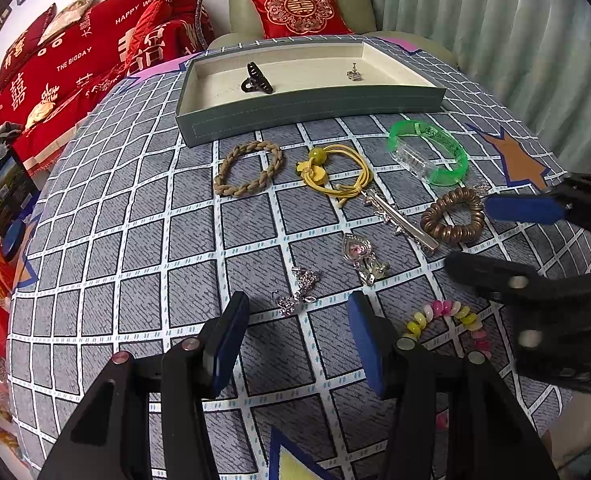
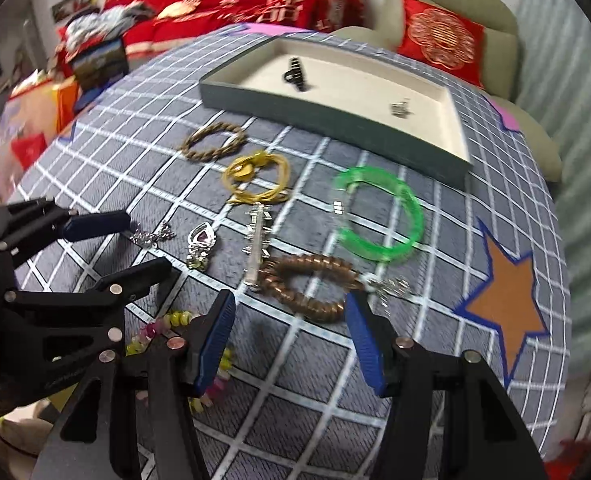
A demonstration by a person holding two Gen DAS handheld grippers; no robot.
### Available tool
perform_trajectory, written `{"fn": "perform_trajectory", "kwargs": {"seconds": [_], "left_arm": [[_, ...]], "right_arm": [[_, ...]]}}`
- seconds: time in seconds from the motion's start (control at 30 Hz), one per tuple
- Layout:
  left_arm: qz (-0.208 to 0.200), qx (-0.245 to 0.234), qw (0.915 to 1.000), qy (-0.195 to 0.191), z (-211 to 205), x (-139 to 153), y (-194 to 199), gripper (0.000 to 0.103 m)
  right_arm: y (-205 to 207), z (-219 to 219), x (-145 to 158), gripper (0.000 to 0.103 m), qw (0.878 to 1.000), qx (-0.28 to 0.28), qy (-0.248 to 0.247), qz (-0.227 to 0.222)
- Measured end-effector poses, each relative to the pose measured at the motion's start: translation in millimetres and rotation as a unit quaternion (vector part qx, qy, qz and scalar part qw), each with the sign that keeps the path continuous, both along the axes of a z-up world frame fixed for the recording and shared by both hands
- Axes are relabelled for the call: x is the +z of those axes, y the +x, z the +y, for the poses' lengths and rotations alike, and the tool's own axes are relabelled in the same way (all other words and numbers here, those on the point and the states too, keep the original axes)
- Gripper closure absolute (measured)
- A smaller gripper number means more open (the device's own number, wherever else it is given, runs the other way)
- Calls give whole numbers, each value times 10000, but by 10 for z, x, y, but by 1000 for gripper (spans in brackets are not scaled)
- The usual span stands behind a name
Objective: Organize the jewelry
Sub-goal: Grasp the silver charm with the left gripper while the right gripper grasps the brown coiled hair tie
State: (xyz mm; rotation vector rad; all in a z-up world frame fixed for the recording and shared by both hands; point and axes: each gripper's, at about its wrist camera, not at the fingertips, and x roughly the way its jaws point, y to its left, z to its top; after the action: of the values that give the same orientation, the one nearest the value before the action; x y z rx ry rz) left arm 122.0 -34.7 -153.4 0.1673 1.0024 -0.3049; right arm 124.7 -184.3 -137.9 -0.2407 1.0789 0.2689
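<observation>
Step in hand: picking loose jewelry off the cloth for the tray.

- My left gripper: jaws apart, empty, straddling a silver chain.
- My right gripper: jaws apart, nothing pinched, at the brown coil tie.

Next: lower, close, carry to the tray.

Count:
- In tray: two, a black claw clip and one small silver piece.
- On cloth: nine, I think; the blur makes the silver bits uncertain.

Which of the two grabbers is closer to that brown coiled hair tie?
The right gripper. Its open fingers sit just in front of the brown coiled hair tie, nearly framing it. The left gripper hovers farther off, above the small silver chain.
</observation>
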Motion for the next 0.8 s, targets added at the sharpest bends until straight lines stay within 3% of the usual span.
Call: {"fn": "perform_trajectory", "kwargs": {"seconds": [0.03,0.1,0.17,0.27,0.3,0.33,0.37,0.6,0.8], "left_arm": [[8,1,10000,-6,2,0,1,43],[24,-7,10000,-10,1,0,6,44],[51,-73,9999,-57,-11,8,0,53],[43,-192,9998,-34,-58,14,-14,70],[52,-228,9997,-39,-70,15,-19,89],[66,-247,9997,-62,-76,15,-19,89],[106,-256,9995,-143,-71,17,-16,89],[256,-106,9965,-794,117,131,-11,89],[138,11,9953,-963,268,314,-3,89]], "right_arm": [[15,22,-38,55,10000,27,-72,46],[30,33,-73,57,9998,34,-178,18],[24,26,-71,69,9998,8,-222,21],[15,-50,-36,83,9998,-153,-108,4],[17,-100,-14,89,9997,-249,0,7],[11,-131,7,91,9995,-312,89,-7],[4,-193,48,99,9989,-410,241,-28],[-66,-502,321,99,9909,-810,1065,-173],[-62,-676,480,99,9835,-978,1508,-210]]}}
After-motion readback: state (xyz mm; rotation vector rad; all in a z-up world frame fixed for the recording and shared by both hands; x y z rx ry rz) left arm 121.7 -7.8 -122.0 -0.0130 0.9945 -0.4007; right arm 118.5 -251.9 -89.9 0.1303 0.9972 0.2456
